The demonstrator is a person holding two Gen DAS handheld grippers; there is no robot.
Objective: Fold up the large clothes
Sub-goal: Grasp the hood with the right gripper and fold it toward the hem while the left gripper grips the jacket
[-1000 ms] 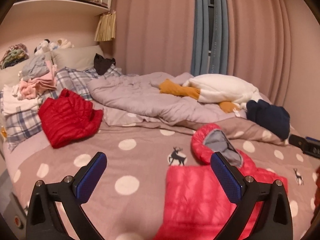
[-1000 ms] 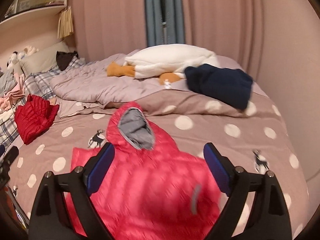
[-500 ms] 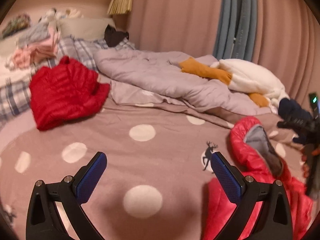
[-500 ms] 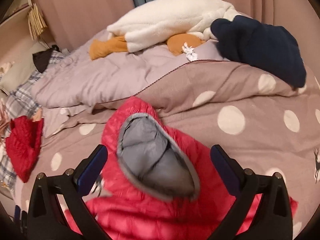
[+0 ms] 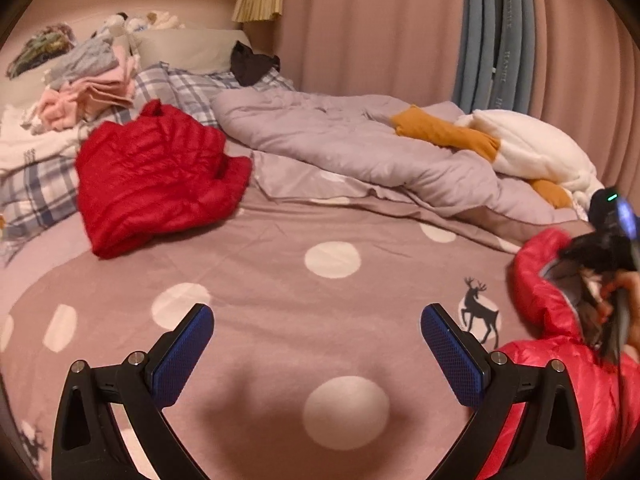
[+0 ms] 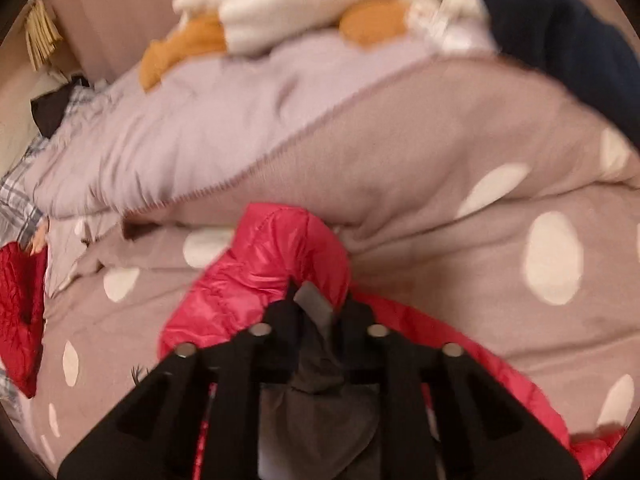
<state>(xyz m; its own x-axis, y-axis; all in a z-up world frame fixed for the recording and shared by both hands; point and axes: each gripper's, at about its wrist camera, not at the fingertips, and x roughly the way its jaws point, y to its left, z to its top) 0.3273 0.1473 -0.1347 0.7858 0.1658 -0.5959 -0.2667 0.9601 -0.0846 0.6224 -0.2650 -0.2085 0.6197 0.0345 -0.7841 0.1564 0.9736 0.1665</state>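
A pink-red puffer jacket (image 6: 276, 264) with a grey-lined hood lies on the dotted bedspread (image 6: 460, 264). My right gripper (image 6: 316, 304) is shut on the hood's grey lining (image 6: 316, 308) at its rim. In the left wrist view the jacket (image 5: 560, 312) is at the right edge, with the right gripper (image 5: 608, 248) and a hand on the hood. My left gripper (image 5: 316, 344) is open and empty above the bedspread (image 5: 280, 280), left of the jacket.
A folded red puffer jacket (image 5: 156, 172) lies at the left. A lilac duvet (image 5: 360, 148), a white and orange plush (image 5: 520, 148) and a navy garment (image 6: 568, 40) lie behind. Stacked clothes (image 5: 88, 88) sit on plaid pillows at the far left.
My right gripper has moved down onto the hood and shut on its grey lining. My left gripper has swung left, so the jacket now sits at the right edge of its view.
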